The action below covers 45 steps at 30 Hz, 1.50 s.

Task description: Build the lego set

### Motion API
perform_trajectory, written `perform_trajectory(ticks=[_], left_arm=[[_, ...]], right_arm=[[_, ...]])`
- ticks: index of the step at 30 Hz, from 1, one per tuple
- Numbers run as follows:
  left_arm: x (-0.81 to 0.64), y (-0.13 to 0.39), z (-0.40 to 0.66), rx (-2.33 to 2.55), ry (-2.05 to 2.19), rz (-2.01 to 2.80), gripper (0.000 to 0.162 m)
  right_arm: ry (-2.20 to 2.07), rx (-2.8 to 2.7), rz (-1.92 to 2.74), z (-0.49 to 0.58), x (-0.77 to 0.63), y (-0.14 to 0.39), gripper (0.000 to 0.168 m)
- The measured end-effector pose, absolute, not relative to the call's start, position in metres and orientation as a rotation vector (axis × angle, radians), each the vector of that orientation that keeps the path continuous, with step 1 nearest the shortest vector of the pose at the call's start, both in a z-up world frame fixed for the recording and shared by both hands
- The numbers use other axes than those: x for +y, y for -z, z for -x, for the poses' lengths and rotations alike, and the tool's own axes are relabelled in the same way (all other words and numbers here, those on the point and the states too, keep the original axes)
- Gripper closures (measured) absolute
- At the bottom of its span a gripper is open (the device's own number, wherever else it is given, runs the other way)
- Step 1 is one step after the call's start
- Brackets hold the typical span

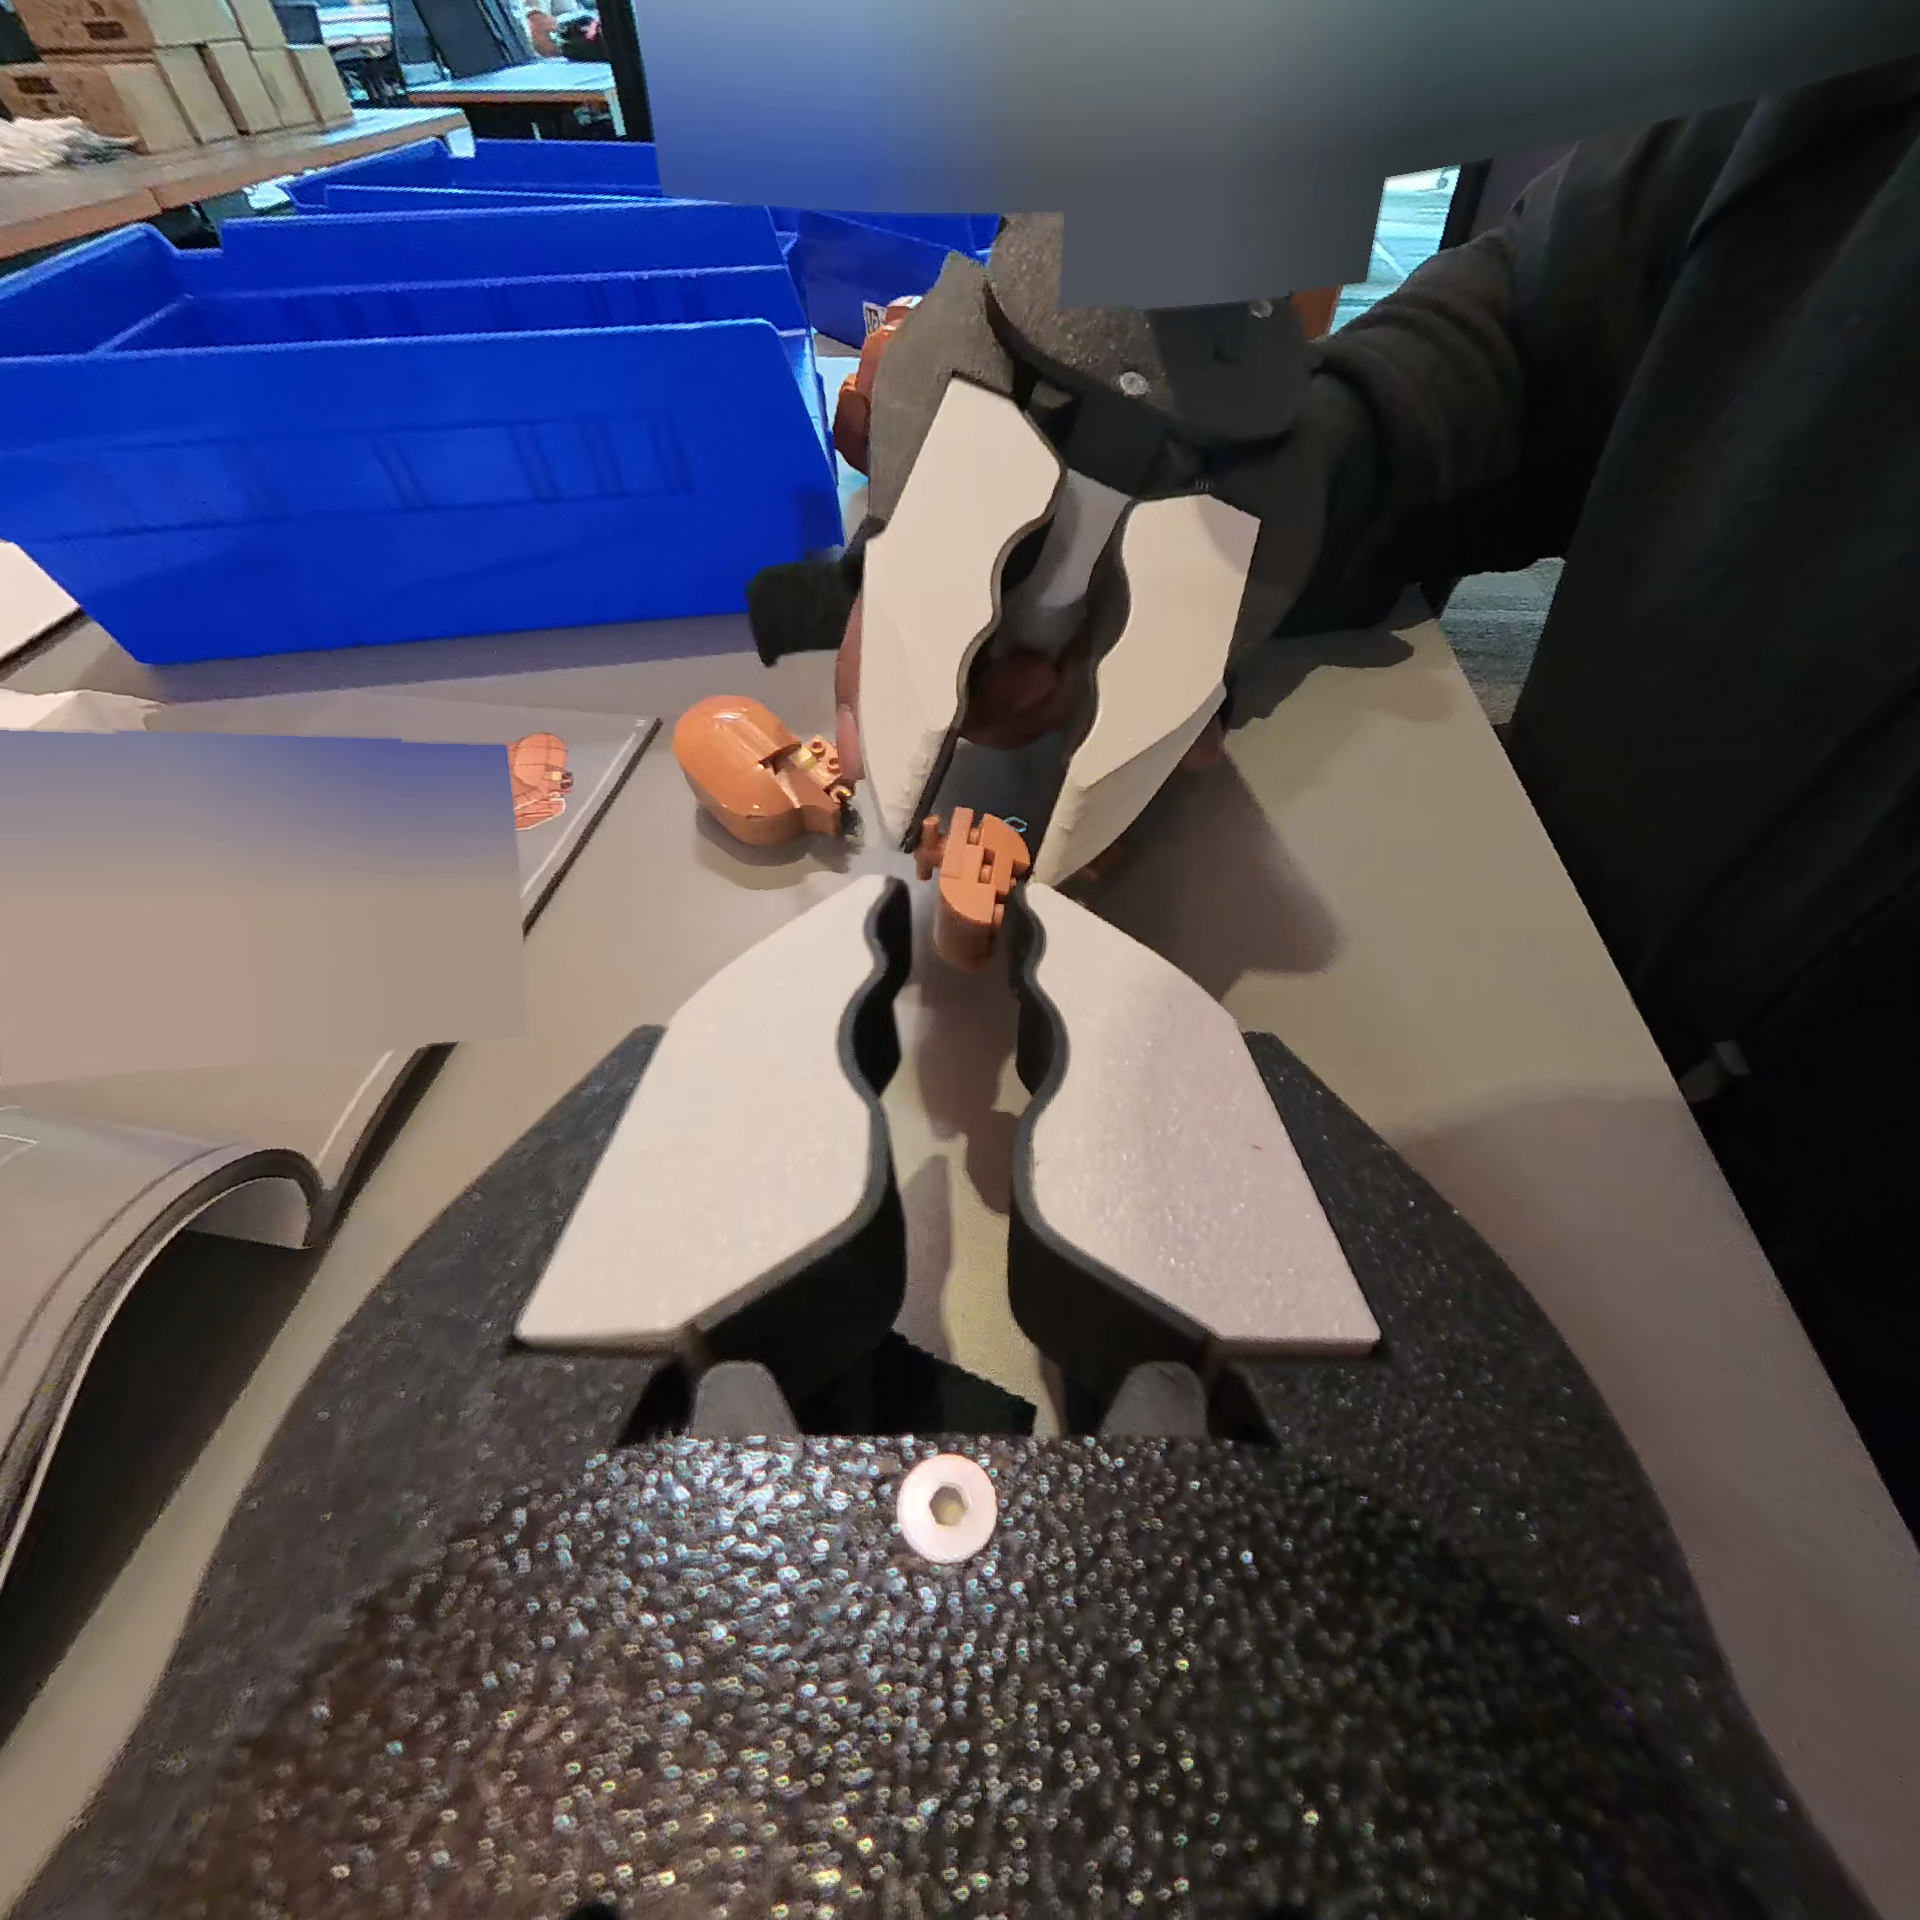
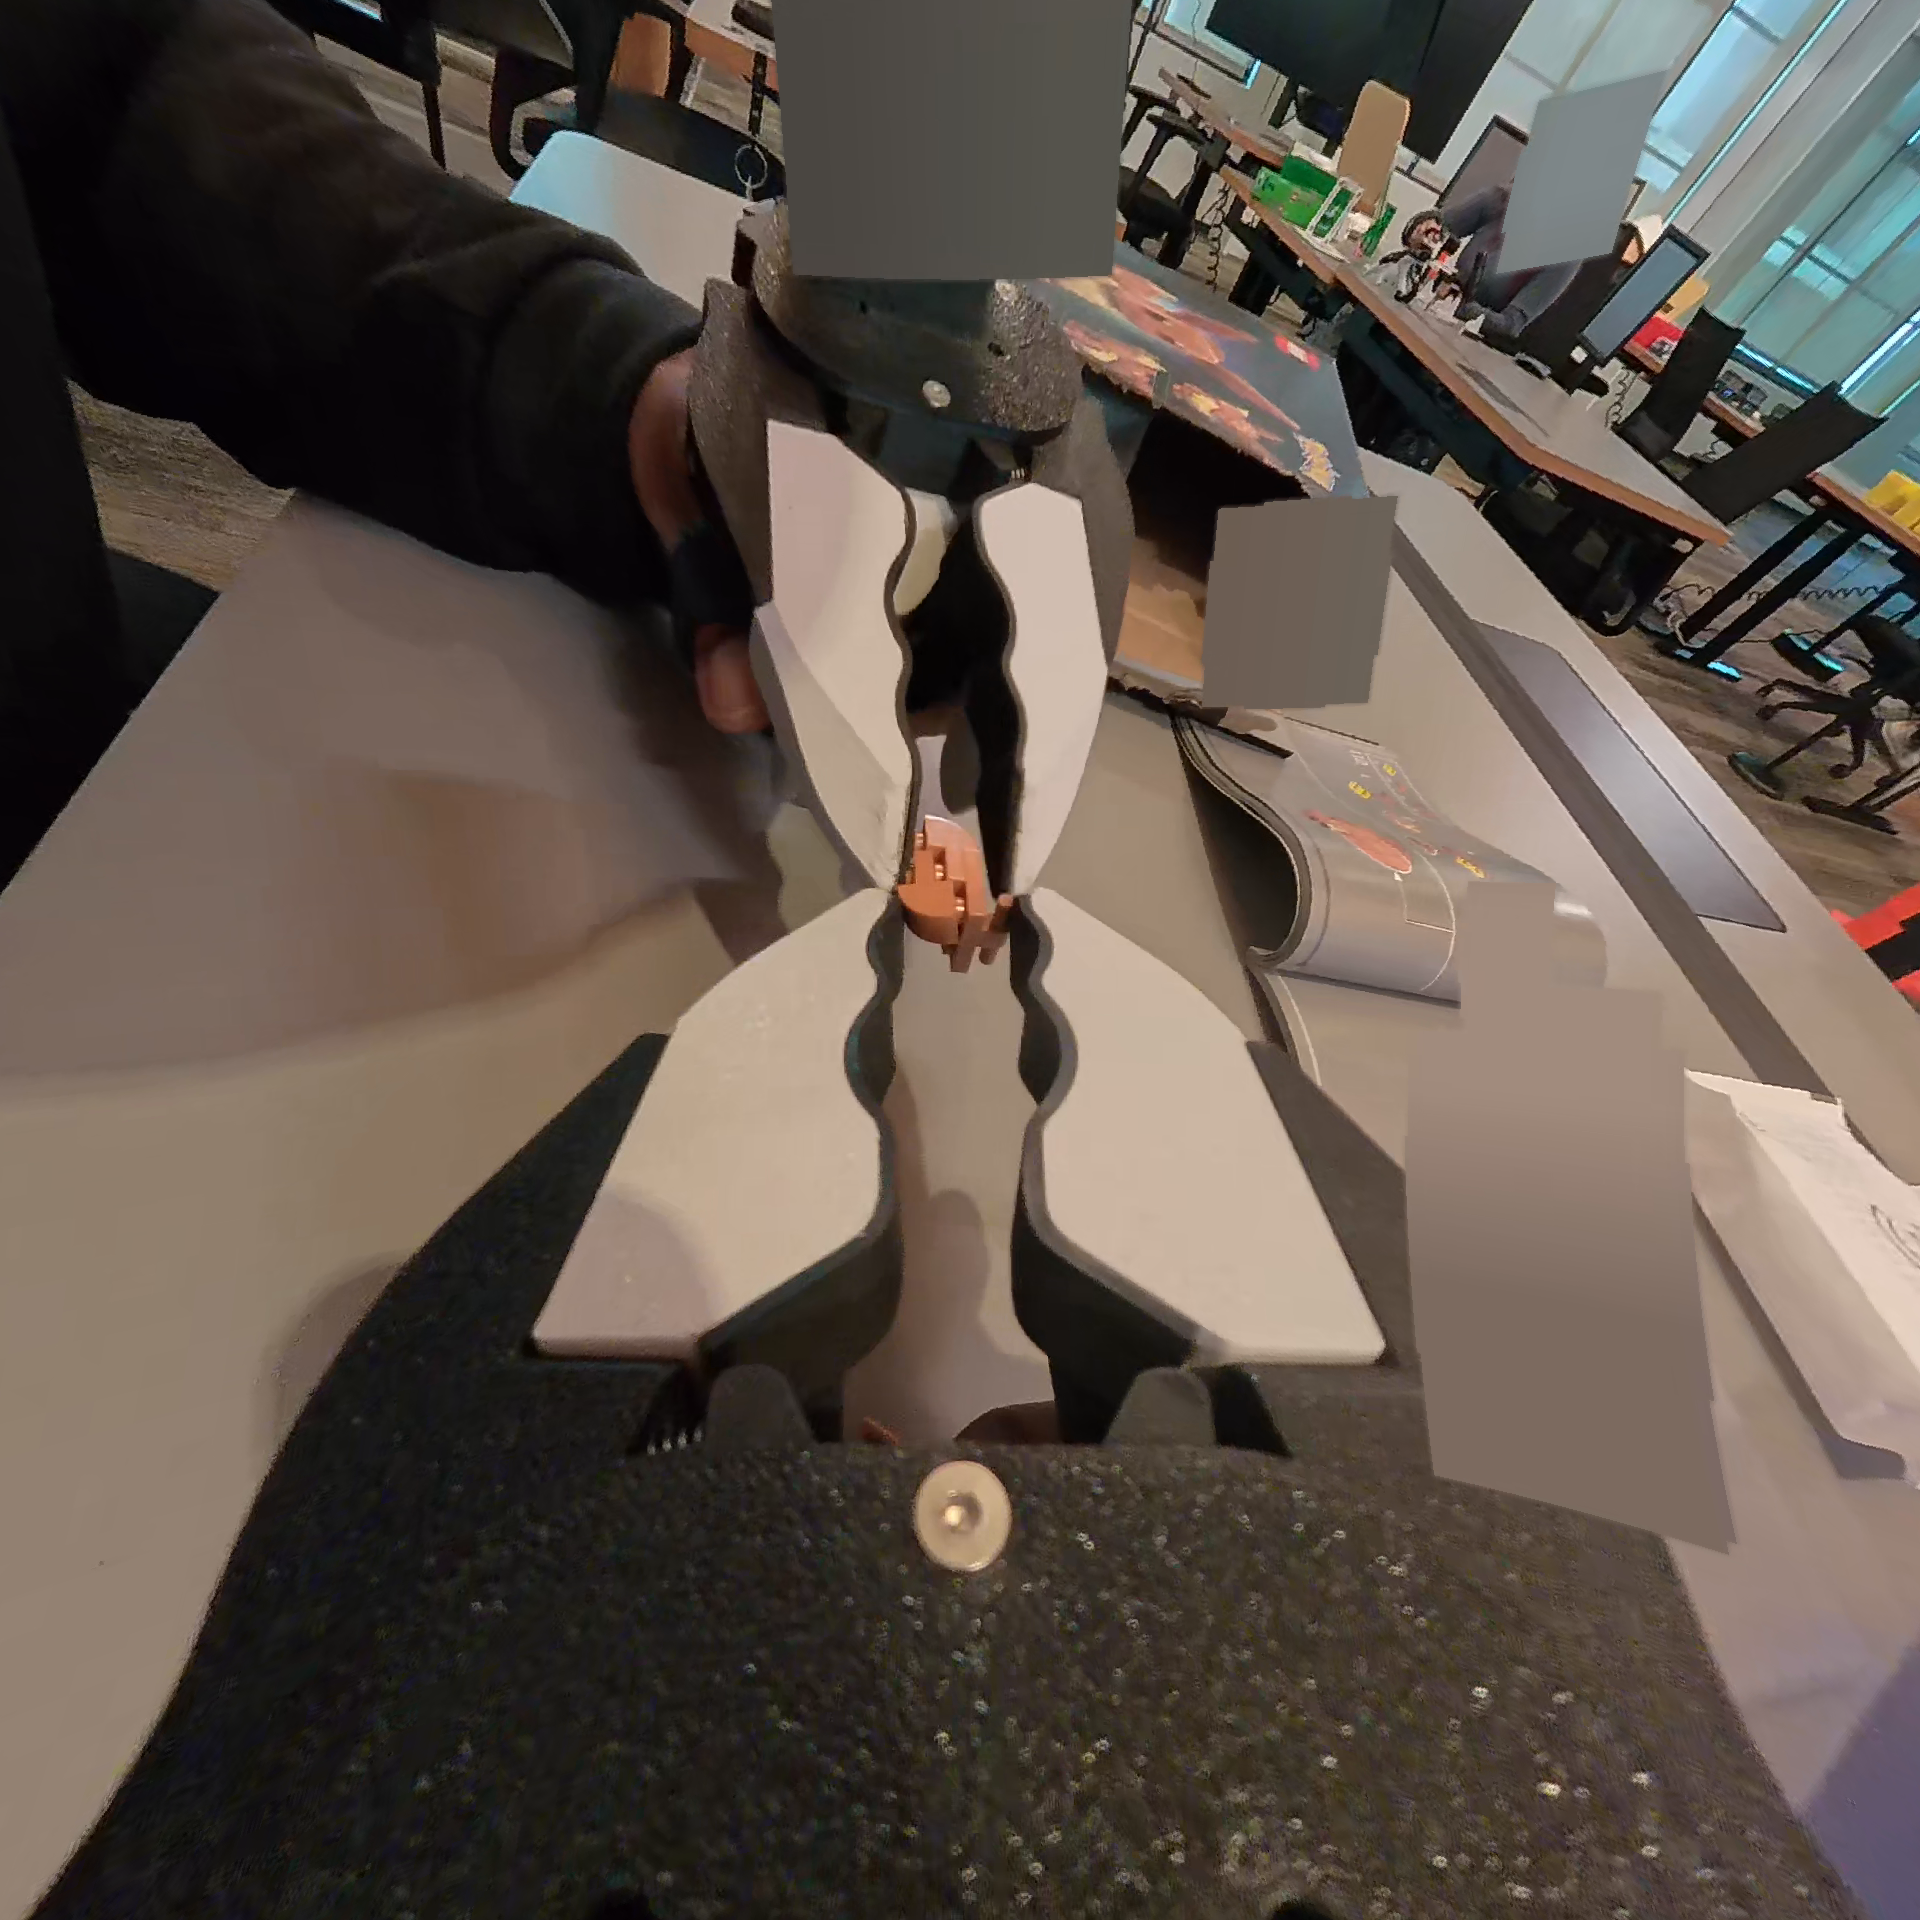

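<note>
Brown brick cluster (image 1: pixel 975 878): small sub-assembly held up off the grey table (image 1: pixel 1299 1039), near the table edge on the person's side, right where both sets of tips meet.
Left gripper (image 1: pixel 961 899): jaws narrowly apart, about the cluster's width. The cluster's lower end sits between the tips. Cannot tell whether they pinch it.
Right gripper (image 2: pixel 954 909): faces the left one tip to tip, with the same narrow gap. The cluster touches at least one finger. Grip not confirmed.
Why so held: judged a hand-over or a press-together in mid-air, each tool bracing one end.
Rounded brown body (image 1: pixel 748 774): lies on the table just beside the meeting point, apart from the cluster. Likely the piece it joins.
Instruction booklet (image 2: pixel 1351 862): open and curling, near the grippers.
Blue bins (image 1: pixel 416 468): row toward the table's far edge, well apart.
Set box (image 2: pixel 1195 343): behind the left gripper.
In the way: the tips hide the cluster's contact faces, and the body crowds one side.
</note>
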<state>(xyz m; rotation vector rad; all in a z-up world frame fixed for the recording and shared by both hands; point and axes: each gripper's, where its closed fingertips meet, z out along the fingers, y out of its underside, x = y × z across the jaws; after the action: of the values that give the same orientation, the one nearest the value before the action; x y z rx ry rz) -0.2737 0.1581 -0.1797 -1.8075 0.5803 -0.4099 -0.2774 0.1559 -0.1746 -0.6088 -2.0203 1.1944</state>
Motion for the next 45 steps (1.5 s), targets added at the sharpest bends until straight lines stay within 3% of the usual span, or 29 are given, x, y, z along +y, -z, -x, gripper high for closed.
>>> perform_trajectory(ticks=[14, 45], left_arm=[[0.155, 0.194, 0.270, 0.788, 0.168, 1.801, 0.150], [0.159, 0.189, 0.280, 0.633, 0.294, 1.845, 0.149]], right_arm=[[-1.155, -2.116, 0.608, 0.274, 0.152, 0.189, 0.149], [-1.278, -2.027, 0.682, 0.278, 0.158, 0.179, 0.152]])
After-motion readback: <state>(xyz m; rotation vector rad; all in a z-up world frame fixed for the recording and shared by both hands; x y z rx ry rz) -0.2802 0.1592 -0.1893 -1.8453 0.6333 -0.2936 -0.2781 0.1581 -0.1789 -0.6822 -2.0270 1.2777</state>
